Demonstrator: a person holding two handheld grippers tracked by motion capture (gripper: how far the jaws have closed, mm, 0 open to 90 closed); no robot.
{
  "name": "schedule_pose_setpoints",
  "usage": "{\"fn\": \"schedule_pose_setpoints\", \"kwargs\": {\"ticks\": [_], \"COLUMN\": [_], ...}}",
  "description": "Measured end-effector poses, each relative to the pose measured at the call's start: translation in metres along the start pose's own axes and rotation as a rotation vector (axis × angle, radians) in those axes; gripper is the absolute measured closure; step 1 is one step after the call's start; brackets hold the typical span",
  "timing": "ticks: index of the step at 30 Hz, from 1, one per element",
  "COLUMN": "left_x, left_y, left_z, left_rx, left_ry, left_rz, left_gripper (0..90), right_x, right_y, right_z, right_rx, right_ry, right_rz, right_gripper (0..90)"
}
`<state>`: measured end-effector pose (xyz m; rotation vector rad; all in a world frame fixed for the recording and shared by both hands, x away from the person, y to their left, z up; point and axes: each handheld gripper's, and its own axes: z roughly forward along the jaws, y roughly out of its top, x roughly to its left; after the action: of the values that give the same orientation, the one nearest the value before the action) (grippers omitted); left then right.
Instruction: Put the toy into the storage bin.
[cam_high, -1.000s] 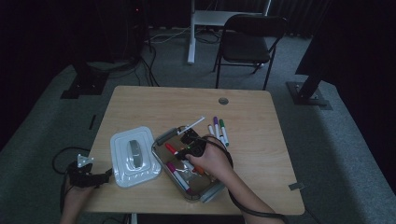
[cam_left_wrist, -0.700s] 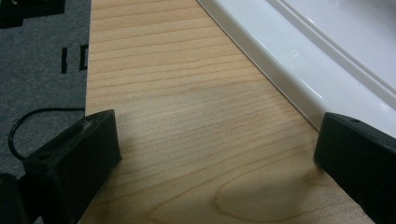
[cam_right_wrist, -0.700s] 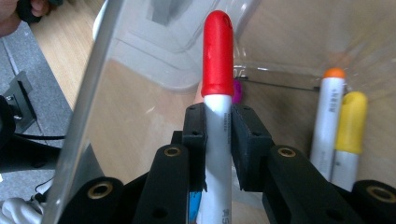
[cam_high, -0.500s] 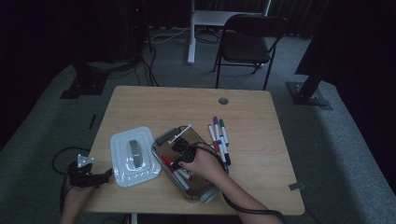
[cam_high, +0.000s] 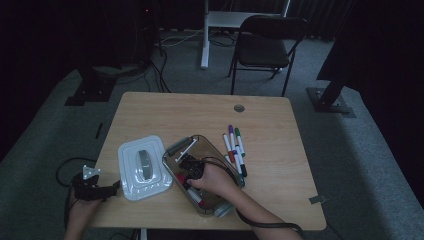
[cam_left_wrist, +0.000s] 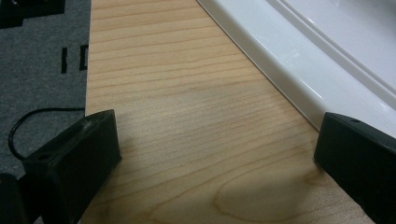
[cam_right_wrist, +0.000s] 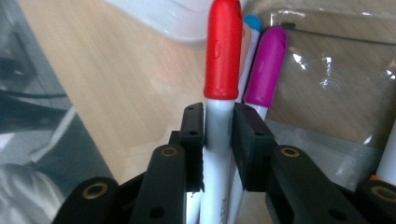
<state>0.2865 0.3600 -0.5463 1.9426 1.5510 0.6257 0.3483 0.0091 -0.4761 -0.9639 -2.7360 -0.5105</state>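
The clear plastic box (cam_high: 220, 155) lies open on the wooden table (cam_high: 280, 200), set diagonally near the front edge. Its white lid (cam_high: 131, 172) lies flat on the table just to the left of it, touching or nearly touching the box wall.

Inside the box, the right gripper (cam_high: 189, 170) is lowered into the near half. In the right gripper view, its two black jaws pinch the white barrel of a red-capped marker (cam_right_wrist: 219, 135), just below the cap. The jaws have just eased apart slightly, with the barrel between the pads and both pads against it. A magenta-capped marker (cam_right_wrist: 267, 65) lies touching the held marker on one side, and a blue-capped marker (cam_right_wrist: 252, 22) shows behind the two caps. All three lie within the box.

Outside the box, several loose markers (cam_high: 234, 147) lie side by side on the table just to the right of it.

The left gripper (cam_high: 95, 190) rests at the front left corner of the table, beside the lid. Its jaws stand spread wide over bare wood, holding nothing.
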Motion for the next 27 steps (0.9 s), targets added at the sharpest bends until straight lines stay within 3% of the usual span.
{"fn": "schedule_pose_setpoints", "kwargs": {"ticks": [7, 19, 22, 27], "left_x": [0.000, 0.000, 0.000, 0.000], "left_y": [0.000, 0.000, 0.000, 0.000], "left_z": [0.000, 0.000, 0.000, 0.000], "left_rx": [0.000, 0.000, 0.000, 0.000], "left_ry": [0.000, 0.000, 0.000, 0.000], "left_rz": [0.000, 0.000, 0.000, 0.003], "left_gripper": [0.7, 0.6, 0.6, 0.7], "right_x": [-0.002, -0.005, -0.005, -0.005], "right_y": [-0.002, -0.005, -0.005, -0.007], "right_z": [0.002, -0.001, -0.006, -0.031], "right_rx": [0.023, 0.010, -0.010, -0.096], "right_ry": [-0.018, -0.031, -0.028, -0.017], "right_rz": [-0.006, -0.014, -0.014, -0.017], "right_gripper": [68.6, 67.0, 65.7, 63.1]}}
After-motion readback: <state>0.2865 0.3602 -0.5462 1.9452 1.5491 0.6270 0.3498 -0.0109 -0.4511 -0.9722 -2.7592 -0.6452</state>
